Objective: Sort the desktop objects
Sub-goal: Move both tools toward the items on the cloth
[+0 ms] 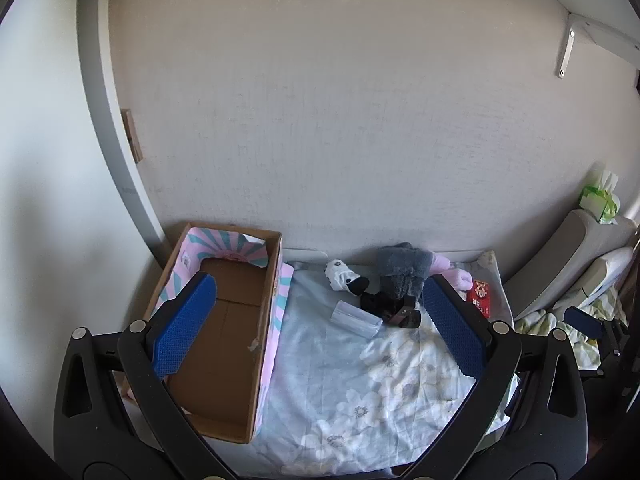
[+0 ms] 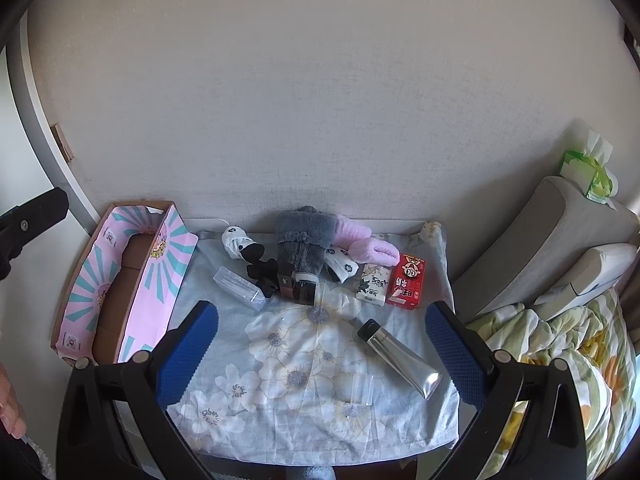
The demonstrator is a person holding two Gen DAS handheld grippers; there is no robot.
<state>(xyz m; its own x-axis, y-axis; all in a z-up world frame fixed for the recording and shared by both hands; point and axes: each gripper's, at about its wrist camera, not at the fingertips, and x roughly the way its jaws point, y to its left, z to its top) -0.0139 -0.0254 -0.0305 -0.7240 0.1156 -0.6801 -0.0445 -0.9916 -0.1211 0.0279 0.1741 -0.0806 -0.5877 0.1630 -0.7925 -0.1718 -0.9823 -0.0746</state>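
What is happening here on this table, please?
A person is about to sort small things on a table with a flowered cloth, using a gripper in each hand. Both the left gripper and the right gripper are open and hold nothing. The cardboard box on the left looks empty. The silver tube, socks, red packet and clear case lie on the cloth.

A pale textured wall rises behind the tabletop. At the right, grey cushions lean against it, a green tissue pack on top, beside a rumpled floral blanket.
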